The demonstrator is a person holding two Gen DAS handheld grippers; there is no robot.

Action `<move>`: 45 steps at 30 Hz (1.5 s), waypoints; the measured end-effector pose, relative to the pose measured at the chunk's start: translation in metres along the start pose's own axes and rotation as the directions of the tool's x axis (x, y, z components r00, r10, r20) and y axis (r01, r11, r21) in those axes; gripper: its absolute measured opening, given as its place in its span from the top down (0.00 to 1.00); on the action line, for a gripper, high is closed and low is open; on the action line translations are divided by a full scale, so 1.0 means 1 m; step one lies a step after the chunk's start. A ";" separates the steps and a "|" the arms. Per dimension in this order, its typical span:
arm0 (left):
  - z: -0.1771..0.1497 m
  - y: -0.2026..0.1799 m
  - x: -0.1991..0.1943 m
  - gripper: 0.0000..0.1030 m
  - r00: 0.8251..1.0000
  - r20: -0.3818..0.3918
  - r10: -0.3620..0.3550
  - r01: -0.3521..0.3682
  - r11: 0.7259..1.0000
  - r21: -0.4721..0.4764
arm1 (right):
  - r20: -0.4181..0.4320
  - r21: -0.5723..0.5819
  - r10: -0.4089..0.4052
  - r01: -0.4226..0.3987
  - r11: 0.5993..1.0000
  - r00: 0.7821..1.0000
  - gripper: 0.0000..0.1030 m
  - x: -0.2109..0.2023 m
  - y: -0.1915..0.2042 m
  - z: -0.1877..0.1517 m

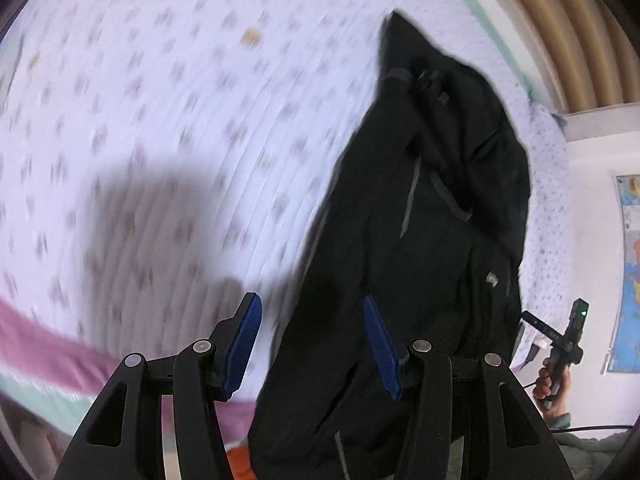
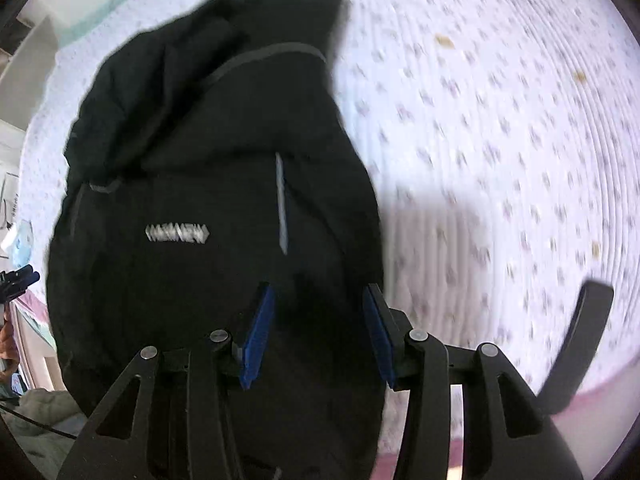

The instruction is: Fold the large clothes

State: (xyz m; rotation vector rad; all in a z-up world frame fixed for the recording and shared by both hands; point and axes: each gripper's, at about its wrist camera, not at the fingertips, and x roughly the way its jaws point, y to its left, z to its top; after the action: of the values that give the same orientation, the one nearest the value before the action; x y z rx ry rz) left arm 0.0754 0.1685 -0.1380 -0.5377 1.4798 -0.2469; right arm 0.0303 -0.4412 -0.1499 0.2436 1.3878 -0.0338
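A black jacket [image 1: 440, 200] lies bunched on a bed sheet [image 1: 160, 120] that is white with small lilac marks. It carries a silver logo [image 2: 178, 234] and grey zip lines. My left gripper [image 1: 310, 300] hangs open over the jacket's left edge, its blue pads apart with the cloth's border below the gap. Above the jacket's [image 2: 200, 160] lower right part, my right gripper [image 2: 319, 288] is open too, nothing pinched between its pads. Both views are smeared by motion.
The sheet [image 2: 500, 120] stretches wide beside the jacket and ends in a pink band [image 1: 40, 344] at the near edge. A hand with a black handle [image 1: 568, 340] shows at the right, in front of a white wall with a map [image 1: 630, 280].
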 end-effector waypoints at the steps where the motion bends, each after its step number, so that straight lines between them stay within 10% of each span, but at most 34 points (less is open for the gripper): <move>1: -0.006 0.007 0.006 0.47 1.000 -0.014 0.007 -0.007 1.000 -0.009 | -0.006 0.001 -0.002 0.002 1.000 1.000 0.52 0.002 0.000 -0.004; 17: -0.033 -0.013 0.023 0.47 0.992 -0.125 -0.009 0.021 0.995 0.094 | -0.072 0.137 -0.026 0.036 0.990 0.997 0.52 0.004 -0.041 -0.077; 22: -0.033 -0.037 0.022 0.46 0.982 -0.147 -0.116 0.135 0.982 0.129 | -0.035 0.119 0.121 -0.116 0.986 0.992 0.60 -0.004 -0.013 -0.076; 28: -0.025 -0.036 0.023 0.42 0.847 -0.081 -0.526 0.524 0.851 -0.038 | 0.020 0.059 0.279 -0.280 0.958 0.960 0.60 -0.015 0.019 -0.067; 35: -0.039 -0.044 0.039 0.42 0.931 -0.167 -0.323 0.334 0.941 0.042 | -0.032 0.107 0.222 -0.218 0.970 0.975 0.60 0.002 0.012 -0.074; 43: -0.082 -0.051 0.051 0.43 0.961 -0.246 -0.125 0.161 0.978 0.132 | -0.202 0.139 0.172 -0.145 0.980 0.964 0.59 0.009 0.004 -0.134; 45: -0.082 -0.055 0.048 0.71 0.971 -0.214 -0.110 0.142 0.980 0.142 | -0.241 0.175 0.196 -0.156 0.972 0.950 0.61 0.016 0.005 -0.146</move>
State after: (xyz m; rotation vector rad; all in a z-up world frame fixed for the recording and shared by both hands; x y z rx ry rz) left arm 0.0085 0.0823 -0.1535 -0.4908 1.6116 -0.5281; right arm -0.1069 -0.4062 -0.1880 0.5161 1.6190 0.0411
